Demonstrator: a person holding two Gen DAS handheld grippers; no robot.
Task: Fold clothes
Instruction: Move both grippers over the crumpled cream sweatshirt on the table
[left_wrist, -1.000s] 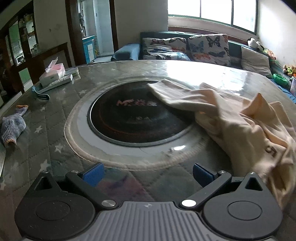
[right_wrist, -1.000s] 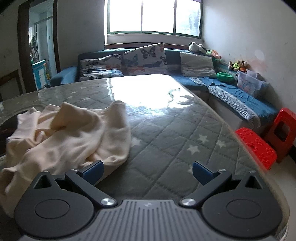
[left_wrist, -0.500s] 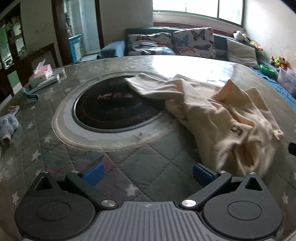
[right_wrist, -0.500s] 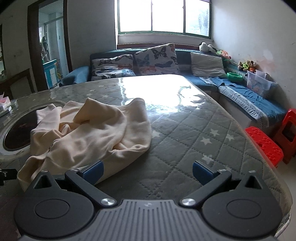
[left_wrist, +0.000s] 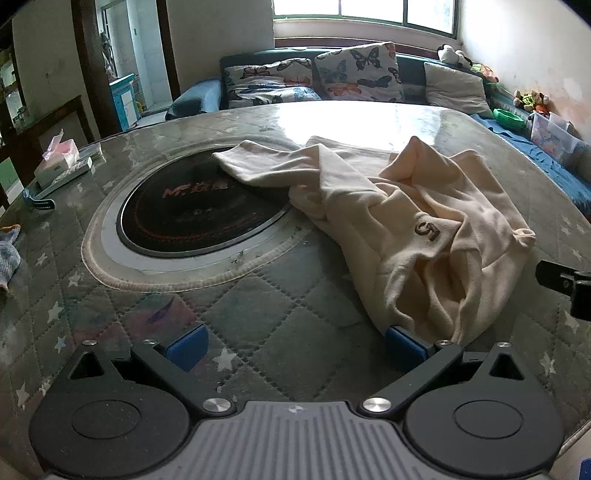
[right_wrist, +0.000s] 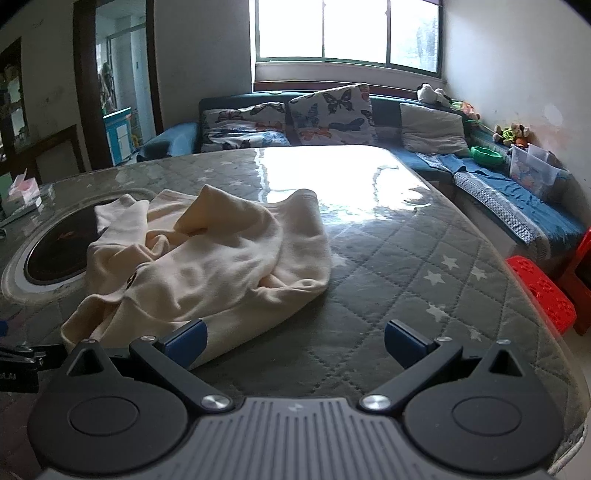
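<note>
The left gripper hangs low over the near edge of the table, its blue-padded fingers spread wide with nothing between them. Its right pad sits just at the near hem of the garment, whether touching or only close I cannot tell. The right gripper is likewise spread wide and holds nothing; its left pad lies at the near edge of the same garment, the right pad over bare quilted cover.

The garment is cream, crumpled in a loose heap on the table between the two grippers. One sleeve reaches out over the rim of the dark round hob set in the tabletop. A small dark mark shows on the cloth near the middle of the heap.

At the far left of the table stand a tissue box and, nearer the edge, a grey sock. Behind the table runs a sofa with butterfly cushions, and red stools stand on the floor to the right.
</note>
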